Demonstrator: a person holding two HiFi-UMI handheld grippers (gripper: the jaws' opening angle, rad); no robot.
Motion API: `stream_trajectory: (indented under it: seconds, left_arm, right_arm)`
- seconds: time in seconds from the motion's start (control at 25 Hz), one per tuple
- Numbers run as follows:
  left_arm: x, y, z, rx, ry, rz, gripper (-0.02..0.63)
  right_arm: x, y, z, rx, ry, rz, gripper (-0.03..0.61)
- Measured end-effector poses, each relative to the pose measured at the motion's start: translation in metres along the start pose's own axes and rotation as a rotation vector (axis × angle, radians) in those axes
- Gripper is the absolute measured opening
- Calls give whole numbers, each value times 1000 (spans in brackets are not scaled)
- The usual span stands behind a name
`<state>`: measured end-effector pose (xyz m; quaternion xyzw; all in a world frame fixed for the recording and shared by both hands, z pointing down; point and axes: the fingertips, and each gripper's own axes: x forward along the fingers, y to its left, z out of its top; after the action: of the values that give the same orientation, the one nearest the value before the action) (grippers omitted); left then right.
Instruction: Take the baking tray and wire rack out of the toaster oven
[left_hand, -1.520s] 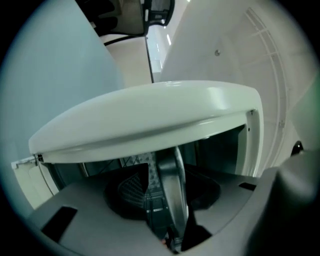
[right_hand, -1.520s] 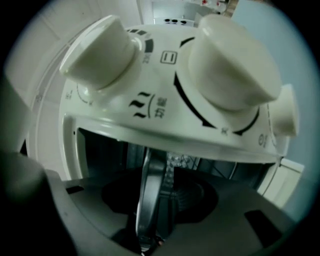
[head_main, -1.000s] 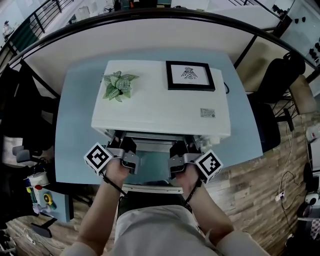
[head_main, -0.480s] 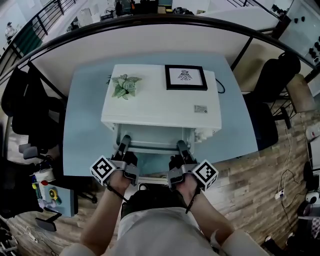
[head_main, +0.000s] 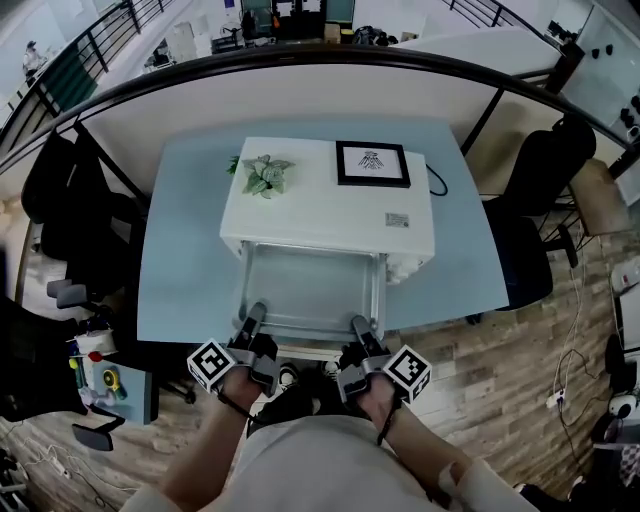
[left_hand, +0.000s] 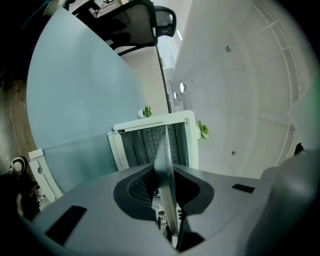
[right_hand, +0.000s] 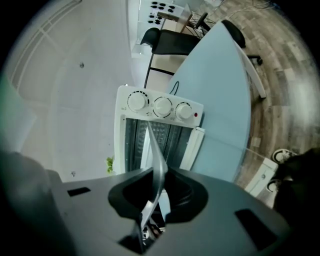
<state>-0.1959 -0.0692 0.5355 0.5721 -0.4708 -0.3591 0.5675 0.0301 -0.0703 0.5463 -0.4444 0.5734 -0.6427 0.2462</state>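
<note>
Pulling the baking tray (head_main: 308, 285) from the toaster oven (head_main: 330, 210), my left tongs (head_main: 255, 316) are closing on its rim and my right tongs (head_main: 358, 326) pinch it too. Next I think I slide it all the way out, kept flat.

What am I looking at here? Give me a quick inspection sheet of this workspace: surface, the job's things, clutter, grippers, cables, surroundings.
Surface: light blue table, carrying a white toaster oven.
Job's things: baking tray sticks out of the oven's front toward the person; wire rack cannot be made out for sure.
Clutter: plant and framed picture on the oven's top.
Grippers: left gripper is closing, with the tray's near edge between its jaws; right gripper is clamped on the same edge.
Cables: one black cable behind the oven's right side.
Surroundings: black office chairs, wooden floor, curved railing.
</note>
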Motion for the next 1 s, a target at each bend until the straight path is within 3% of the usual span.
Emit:
stream_trajectory:
  seconds: [0.44,0.64,1.0]
  left_arm:
    - [-40,-1,-12,-11,-8,-3,58]
    - [-61,6,-8,-48,-48,1,58]
    - [-110,19,25,-41,-166,9,58]
  right_arm:
    - [-29,-8,-20,-32,93,-74,60]
    - [-26,-5,-34,-72,154,-66,58]
    - [-3,-4,-86,-144,340,-84,61]
